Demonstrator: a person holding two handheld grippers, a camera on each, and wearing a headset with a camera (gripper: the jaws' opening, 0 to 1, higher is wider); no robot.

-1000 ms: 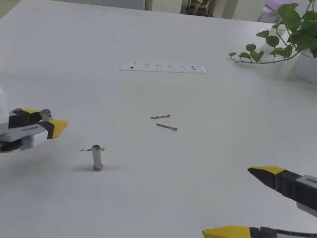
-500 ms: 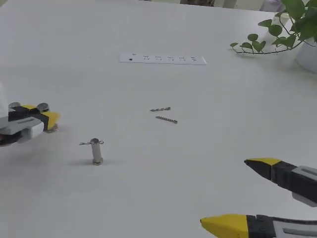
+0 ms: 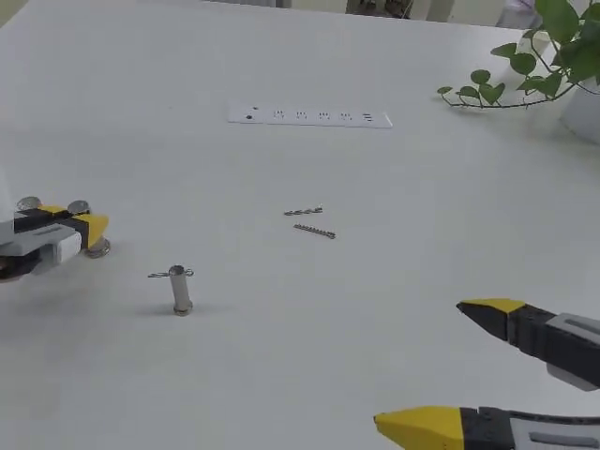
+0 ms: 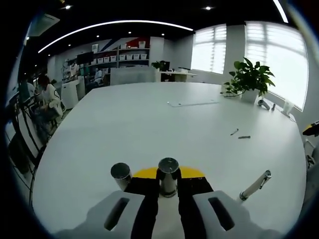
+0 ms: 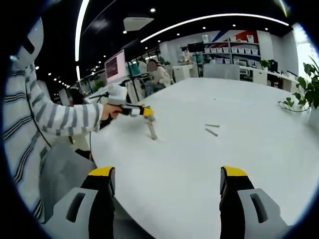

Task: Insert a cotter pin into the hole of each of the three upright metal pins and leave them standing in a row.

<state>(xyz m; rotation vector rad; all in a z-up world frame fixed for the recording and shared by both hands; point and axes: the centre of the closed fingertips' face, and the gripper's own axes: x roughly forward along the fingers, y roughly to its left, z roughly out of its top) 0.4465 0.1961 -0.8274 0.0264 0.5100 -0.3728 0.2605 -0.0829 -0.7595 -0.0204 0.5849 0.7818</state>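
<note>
The left gripper (image 3: 94,228) is clamped on an upright metal pin (image 4: 168,177), left of the cottered pin (image 3: 182,291). Another bare pin (image 4: 120,175) stands just beside the held one. Two loose cotter pins (image 3: 303,212) lie right of the cottered pin. The right gripper (image 3: 418,366), jaws apart, is farther right.

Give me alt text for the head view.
On a white table, one metal pin stands with a cotter pin through it, two loose cotter pins beyond. The left gripper grips a second pin at left; the right gripper is open.
</note>
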